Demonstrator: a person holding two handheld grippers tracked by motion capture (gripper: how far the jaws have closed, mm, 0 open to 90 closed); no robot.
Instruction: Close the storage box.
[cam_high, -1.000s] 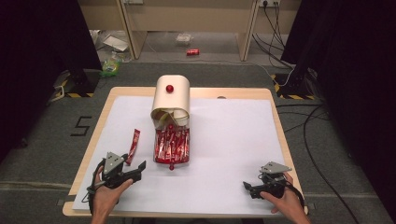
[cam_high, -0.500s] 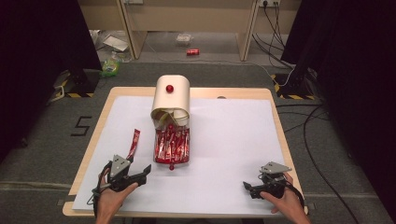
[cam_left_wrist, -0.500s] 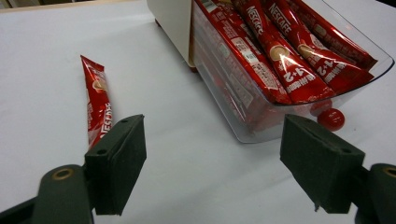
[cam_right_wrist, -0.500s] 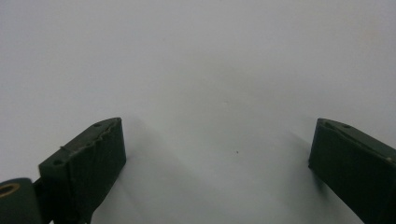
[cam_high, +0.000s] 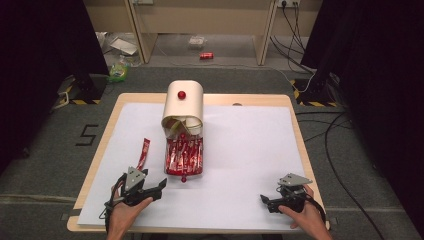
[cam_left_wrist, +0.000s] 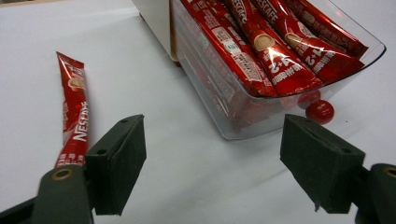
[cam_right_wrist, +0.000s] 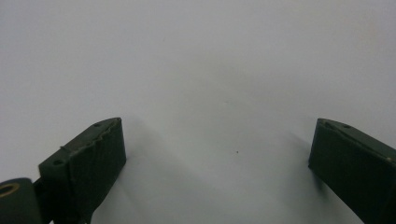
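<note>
A cream dispenser box (cam_high: 184, 106) with a red knob (cam_high: 181, 95) stands at the back middle of the table. Its clear drawer (cam_high: 172, 171) is pulled out toward me and holds several red Nescafe sachets (cam_high: 184, 152). One loose sachet (cam_high: 144, 153) lies on the white sheet to the left of the drawer. My left gripper (cam_high: 159, 189) is open near the drawer's front left corner. In the left gripper view the loose sachet (cam_left_wrist: 74, 116) lies by the left jaw, and the drawer (cam_left_wrist: 224, 116) and its red knob (cam_left_wrist: 320, 111) are ahead. My right gripper (cam_high: 265, 201) rests open at the front right.
A white sheet (cam_high: 250, 150) covers most of the wooden table (cam_high: 112, 112). The right gripper view looks across bare white sheet (cam_right_wrist: 210, 70) between its jaws. Cables (cam_high: 345, 150), a red can (cam_high: 206, 56) and litter lie on the floor beyond the table.
My left gripper has shifted a little to the right, toward the drawer's front. The right gripper has stayed put.
</note>
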